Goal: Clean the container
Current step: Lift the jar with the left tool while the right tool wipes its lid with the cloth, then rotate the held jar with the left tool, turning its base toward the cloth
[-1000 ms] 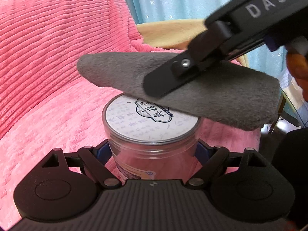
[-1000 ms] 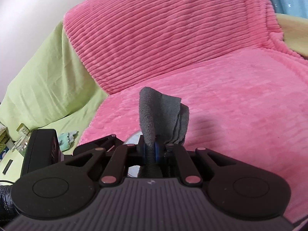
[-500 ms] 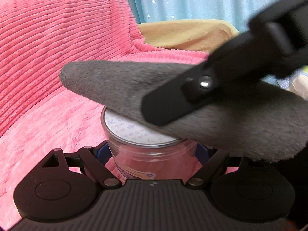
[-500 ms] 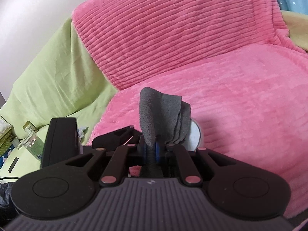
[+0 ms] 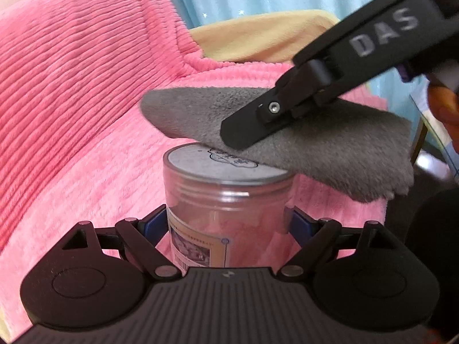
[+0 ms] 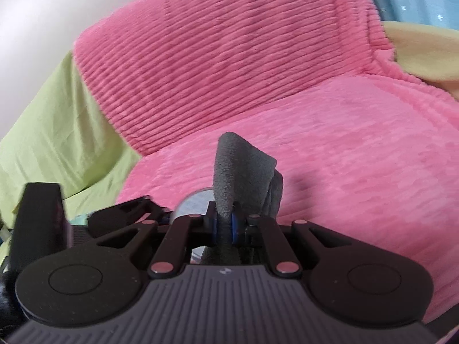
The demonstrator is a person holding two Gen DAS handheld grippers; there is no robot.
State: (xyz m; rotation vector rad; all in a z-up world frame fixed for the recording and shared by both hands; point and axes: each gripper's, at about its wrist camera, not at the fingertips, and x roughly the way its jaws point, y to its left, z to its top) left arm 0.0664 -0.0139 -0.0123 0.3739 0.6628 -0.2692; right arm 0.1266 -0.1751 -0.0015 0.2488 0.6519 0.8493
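Because the clear plastic container (image 5: 229, 200), low in the frame's centre over the pink blanket (image 5: 71, 114), looks empty, light and slick, the left hand-held gripper (image 5: 229, 223), jaws easing apart, pinches its walls; the right hand-held gripper (image 6: 225, 226) clamps the soft grey cloth (image 5: 315, 143) touching the lid.

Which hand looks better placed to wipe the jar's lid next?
The right. Its claw pinches the grey cloth, which already lies across the lid. The left claw has the clear jar between its pads; its jaws are opening slightly.
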